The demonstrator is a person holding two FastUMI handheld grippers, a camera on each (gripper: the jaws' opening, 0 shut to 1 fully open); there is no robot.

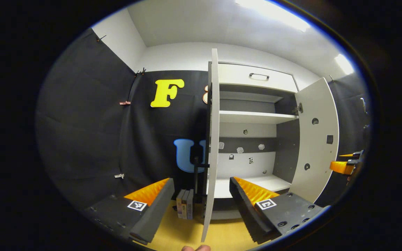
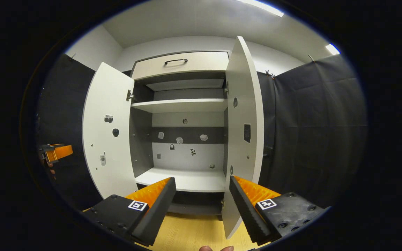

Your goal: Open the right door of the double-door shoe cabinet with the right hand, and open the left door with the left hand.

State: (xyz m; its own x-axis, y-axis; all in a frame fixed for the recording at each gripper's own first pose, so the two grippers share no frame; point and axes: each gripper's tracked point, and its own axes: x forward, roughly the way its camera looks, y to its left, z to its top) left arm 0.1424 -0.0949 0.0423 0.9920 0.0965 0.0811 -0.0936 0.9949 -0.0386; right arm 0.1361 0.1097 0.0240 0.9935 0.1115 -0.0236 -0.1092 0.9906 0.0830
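The white shoe cabinet [image 2: 183, 104] has both doors swung out, and its shelves are bare. In the left gripper view the left door [image 1: 215, 139] is seen edge-on, standing between the spread fingers of my left gripper [image 1: 201, 181], which is open and not pressing on it. The right door [image 1: 316, 139] hangs open farther right, with my right gripper [image 1: 347, 165] beside it. In the right gripper view the right door [image 2: 244, 122] stands just inside the right finger of my open right gripper [image 2: 201, 179]. The left door [image 2: 106, 132] is open at the left, next to my left gripper [image 2: 56, 152].
A shut drawer [image 2: 180, 64] with a dark handle tops the cabinet. Several thin boxes [image 1: 185, 208] stand on the yellow wooden floor [image 1: 222, 237] beside the left door, near a black stand [image 1: 196, 174]. Black cloth walls close in on both sides.
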